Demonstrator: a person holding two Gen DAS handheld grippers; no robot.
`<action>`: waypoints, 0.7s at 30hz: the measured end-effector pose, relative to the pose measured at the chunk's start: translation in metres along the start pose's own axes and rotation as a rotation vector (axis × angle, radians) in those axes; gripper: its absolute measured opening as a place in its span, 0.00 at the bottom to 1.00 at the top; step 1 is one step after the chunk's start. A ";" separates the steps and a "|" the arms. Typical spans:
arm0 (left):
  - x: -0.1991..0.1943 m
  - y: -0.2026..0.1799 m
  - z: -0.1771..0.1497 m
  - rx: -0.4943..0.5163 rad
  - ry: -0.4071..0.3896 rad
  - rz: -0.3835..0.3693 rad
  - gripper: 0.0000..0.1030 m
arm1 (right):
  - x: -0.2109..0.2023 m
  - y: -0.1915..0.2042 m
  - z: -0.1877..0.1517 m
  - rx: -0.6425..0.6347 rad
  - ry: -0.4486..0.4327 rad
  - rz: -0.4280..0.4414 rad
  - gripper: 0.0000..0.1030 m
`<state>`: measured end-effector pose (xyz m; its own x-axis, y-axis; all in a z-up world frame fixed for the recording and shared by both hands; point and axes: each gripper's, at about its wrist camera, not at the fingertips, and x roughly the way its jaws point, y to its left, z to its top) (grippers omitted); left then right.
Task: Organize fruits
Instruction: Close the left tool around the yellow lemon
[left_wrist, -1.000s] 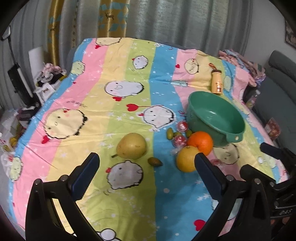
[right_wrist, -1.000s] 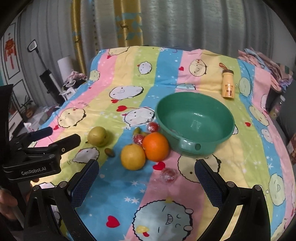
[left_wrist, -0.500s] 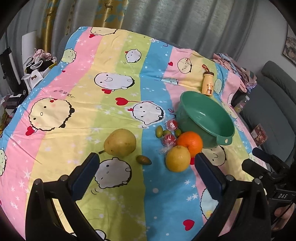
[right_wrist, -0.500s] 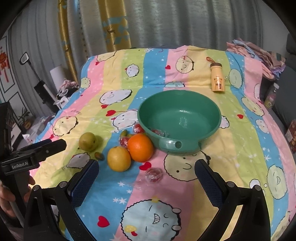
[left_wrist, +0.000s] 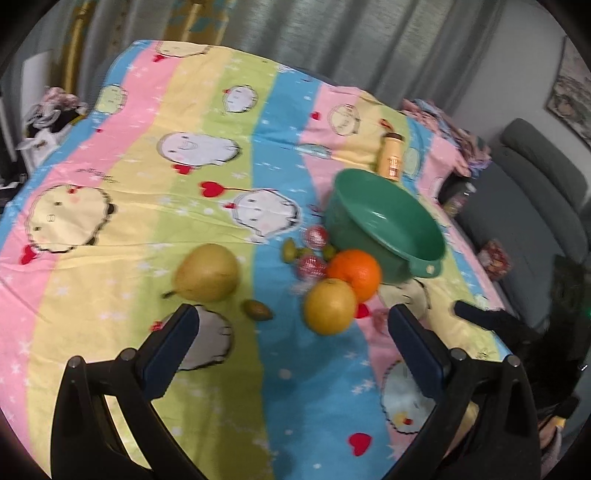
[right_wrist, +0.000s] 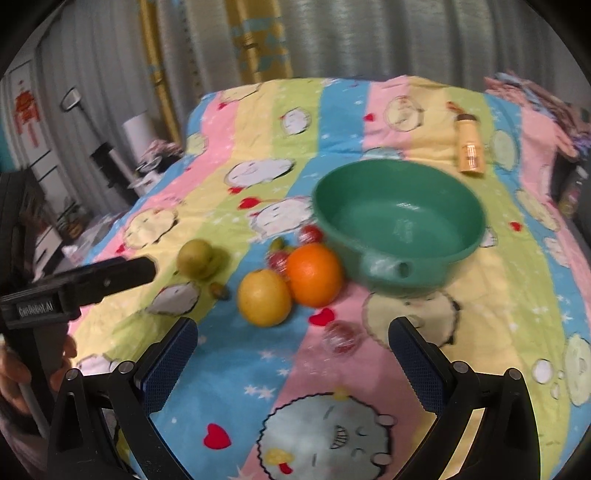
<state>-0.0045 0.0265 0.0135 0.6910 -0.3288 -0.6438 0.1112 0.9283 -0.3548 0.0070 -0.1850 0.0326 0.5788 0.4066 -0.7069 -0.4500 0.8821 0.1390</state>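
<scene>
Green bowl (right_wrist: 399, 221) empty | both views nearer the fruit | left gripper (left_wrist: 291, 338), right gripper (right_wrist: 293, 350) spread wide, unladen

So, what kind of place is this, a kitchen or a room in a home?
Probably a room in a home, not a kitchen: a cartoon sheet covers the surface, curtains hang behind, and a sofa stands beside it.
</scene>
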 end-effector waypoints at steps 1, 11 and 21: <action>0.002 -0.002 0.000 0.006 0.001 -0.012 0.99 | 0.004 0.004 -0.003 -0.020 0.003 0.016 1.00; 0.030 -0.015 -0.002 0.057 0.044 -0.121 0.87 | 0.035 0.019 -0.005 -0.121 0.013 0.160 0.94; 0.062 -0.025 0.001 0.104 0.099 -0.143 0.74 | 0.076 0.004 0.003 -0.085 0.069 0.237 0.85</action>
<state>0.0359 -0.0169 -0.0170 0.5894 -0.4694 -0.6575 0.2803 0.8821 -0.3785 0.0509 -0.1498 -0.0188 0.4039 0.5800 -0.7075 -0.6249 0.7397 0.2496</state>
